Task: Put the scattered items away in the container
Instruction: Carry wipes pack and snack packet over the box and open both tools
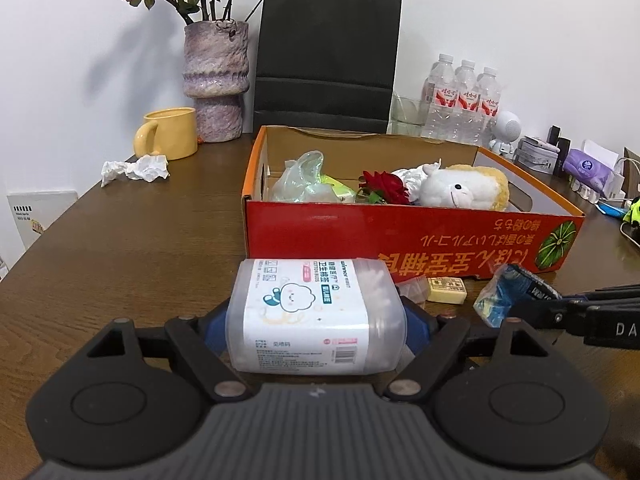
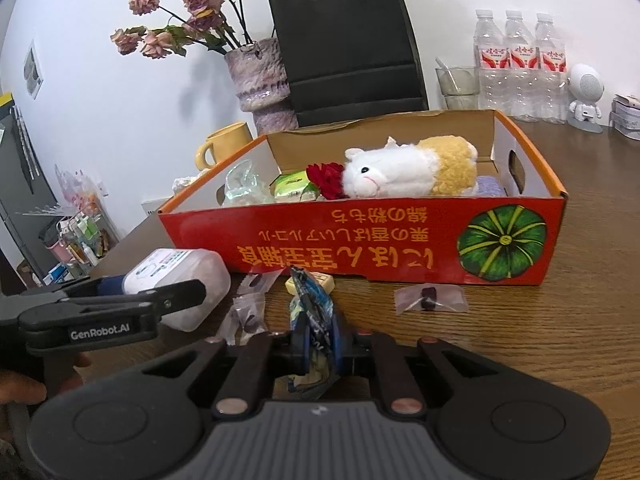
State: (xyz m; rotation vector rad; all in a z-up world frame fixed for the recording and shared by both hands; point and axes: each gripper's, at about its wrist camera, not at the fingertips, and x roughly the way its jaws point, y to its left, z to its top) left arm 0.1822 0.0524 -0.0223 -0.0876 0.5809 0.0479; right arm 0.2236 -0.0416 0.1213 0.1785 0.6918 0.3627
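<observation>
- Clear plastic cotton swab tub (image 1: 316,316) is clamped in your left gripper (image 1: 316,320), lying on its side with the long axis running away from you toward the box.
- Your right gripper (image 2: 316,344) is pinched on the blue crinkly packet (image 2: 314,308), which stands up on edge between the fingers.
- The red cardboard box (image 2: 360,240) sits straight ahead of both, its near wall just beyond them, so I reckon it's up and over that wall.
- Left hand looks nearer the box's left corner.
- Small wrapped bits (image 2: 430,298) plus a yellow block (image 1: 446,290) lie on the table along the box's front edge.
</observation>
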